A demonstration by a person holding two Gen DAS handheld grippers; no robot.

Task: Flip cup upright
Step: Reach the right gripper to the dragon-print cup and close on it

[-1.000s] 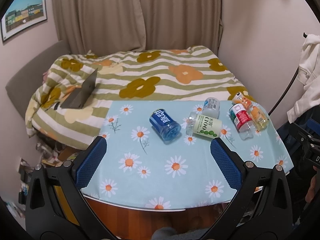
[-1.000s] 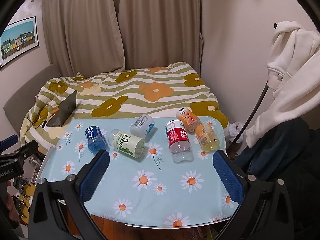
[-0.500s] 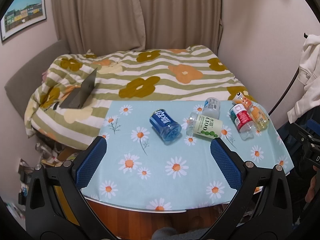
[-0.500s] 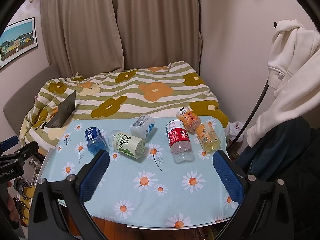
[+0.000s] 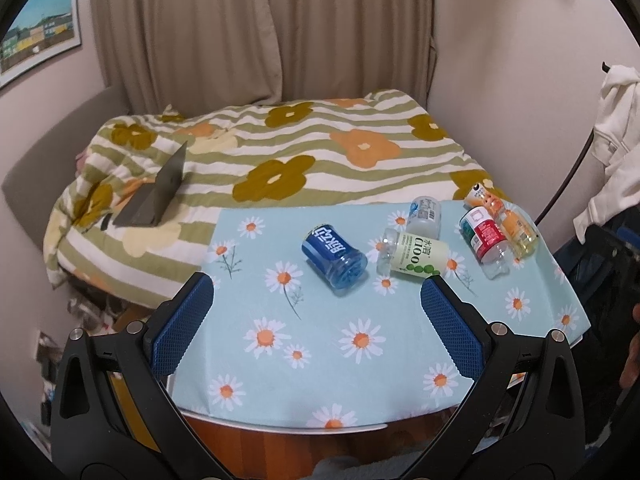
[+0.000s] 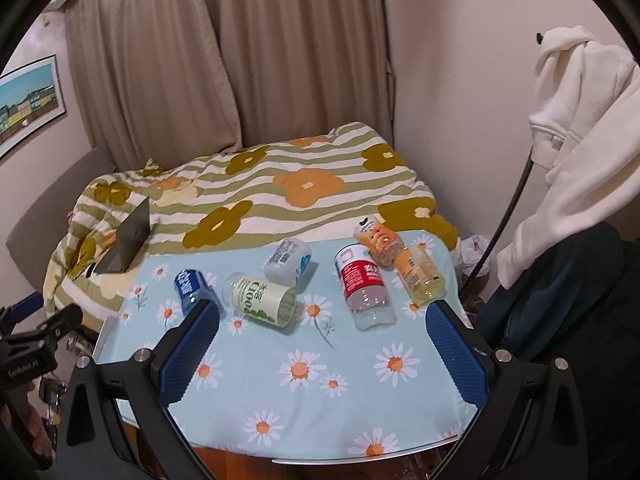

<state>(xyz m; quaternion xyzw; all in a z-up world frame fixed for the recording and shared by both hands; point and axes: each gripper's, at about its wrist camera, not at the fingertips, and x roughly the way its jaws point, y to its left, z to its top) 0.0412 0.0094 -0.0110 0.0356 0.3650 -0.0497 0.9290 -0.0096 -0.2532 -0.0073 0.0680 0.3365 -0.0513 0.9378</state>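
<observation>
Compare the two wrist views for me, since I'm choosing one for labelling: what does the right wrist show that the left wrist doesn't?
Only the right wrist shows the white hoodie in full and the left hand-held gripper's black body at its left edge. Only the left wrist shows a bit of hand at its right edge. Both show six cut bottle cups lying on their sides on the daisy tablecloth, including the blue cup, plus the laptop on the bed.

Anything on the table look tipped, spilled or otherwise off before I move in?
All six bottles lie on their sides on the daisy tablecloth: blue one, green-label one, white one, red-label one, and two orange ones touching. No spill shows. Both grippers hover open.
</observation>
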